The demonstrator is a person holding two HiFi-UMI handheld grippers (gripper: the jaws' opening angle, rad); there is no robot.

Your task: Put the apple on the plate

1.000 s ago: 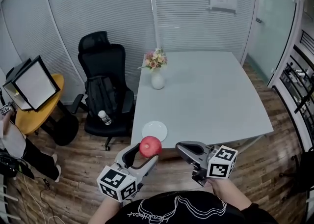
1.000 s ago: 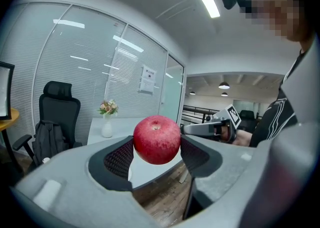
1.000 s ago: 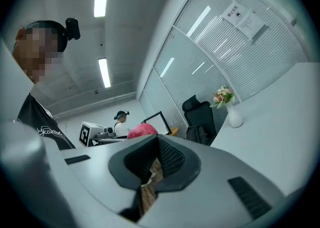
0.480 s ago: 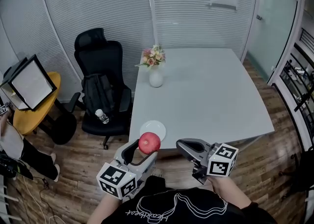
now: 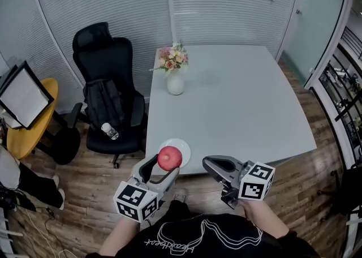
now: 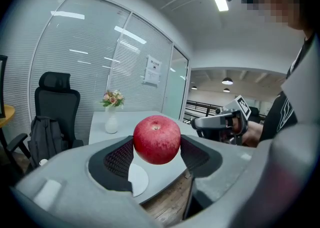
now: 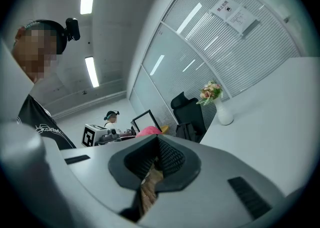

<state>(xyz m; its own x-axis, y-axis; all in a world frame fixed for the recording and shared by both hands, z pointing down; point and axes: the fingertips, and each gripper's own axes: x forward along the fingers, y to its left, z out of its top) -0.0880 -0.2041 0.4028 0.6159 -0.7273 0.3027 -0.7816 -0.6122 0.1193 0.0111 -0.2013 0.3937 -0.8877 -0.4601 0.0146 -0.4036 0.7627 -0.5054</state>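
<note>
A red apple [image 5: 169,158] [image 6: 156,139] is held in the air, and my left gripper [image 5: 163,167] [image 6: 156,153] is shut on it from both sides. In the head view it overlaps the near edge of a small white plate [image 5: 183,148] [image 6: 138,180], which lies at the near left corner of the pale table [image 5: 237,110]. My right gripper [image 5: 212,166] [image 7: 155,159] hovers level with it, off the table's near edge, jaws shut with nothing between them. From the right gripper view the apple [image 7: 148,131] shows as a pink top behind the jaws.
A white vase of flowers [image 5: 175,83] stands at the table's far left. Left of the table is a black office chair [image 5: 104,64] with a bag and a bottle [image 5: 107,131] on it. A yellow round table [image 5: 25,129] is further left. Wooden floor lies below the grippers.
The left gripper has carried the apple forward, from short of the table edge to over the plate's near rim. The right gripper has stayed about where it was, still shut.
</note>
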